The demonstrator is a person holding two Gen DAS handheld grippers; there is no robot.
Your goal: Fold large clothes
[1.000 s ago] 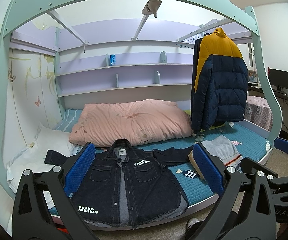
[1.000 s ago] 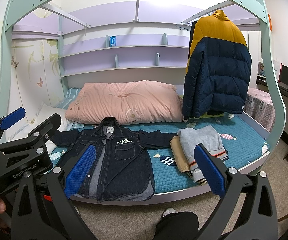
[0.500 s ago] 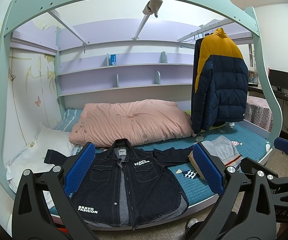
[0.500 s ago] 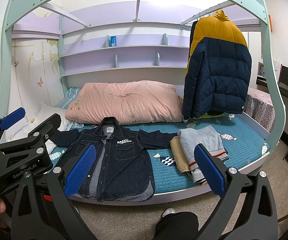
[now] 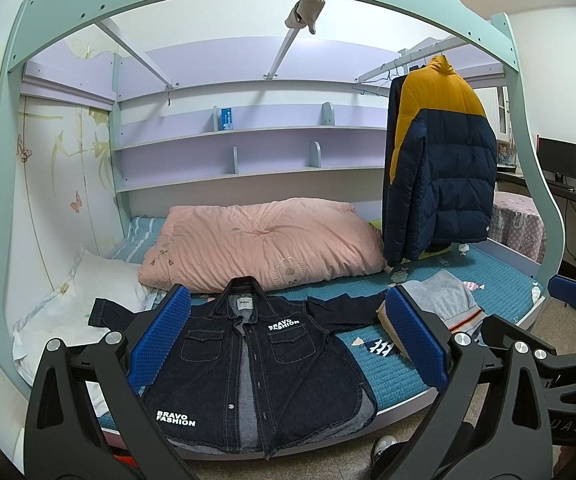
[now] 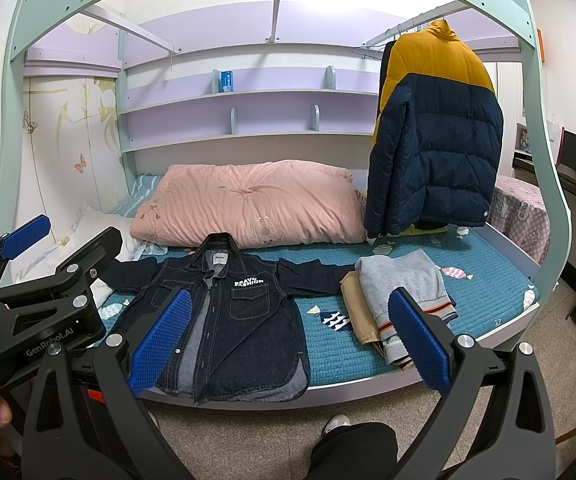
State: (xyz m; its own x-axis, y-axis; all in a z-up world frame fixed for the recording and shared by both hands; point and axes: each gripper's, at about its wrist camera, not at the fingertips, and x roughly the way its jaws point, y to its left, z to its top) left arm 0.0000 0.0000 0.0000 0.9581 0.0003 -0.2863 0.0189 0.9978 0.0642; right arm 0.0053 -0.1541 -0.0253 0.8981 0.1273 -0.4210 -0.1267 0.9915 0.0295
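A dark denim jacket [image 5: 248,364] with white "BRAVO FASHION" lettering lies spread flat, front up and sleeves out, at the near edge of the teal bed mat [image 5: 384,372]; it also shows in the right wrist view [image 6: 240,320]. My left gripper [image 5: 288,340] is open and empty, held in the air in front of the bed, short of the jacket. My right gripper [image 6: 288,344] is open and empty, also in front of the bed, to the right of the left one. Neither touches any cloth.
A pile of folded clothes, grey on tan [image 6: 400,292], lies right of the jacket. A pink quilt [image 6: 248,204] lies behind it, a white pillow [image 5: 72,300] at the left. A navy and yellow puffer jacket [image 6: 436,136] hangs at the right. The pale green bed frame [image 6: 544,160] arches overhead.
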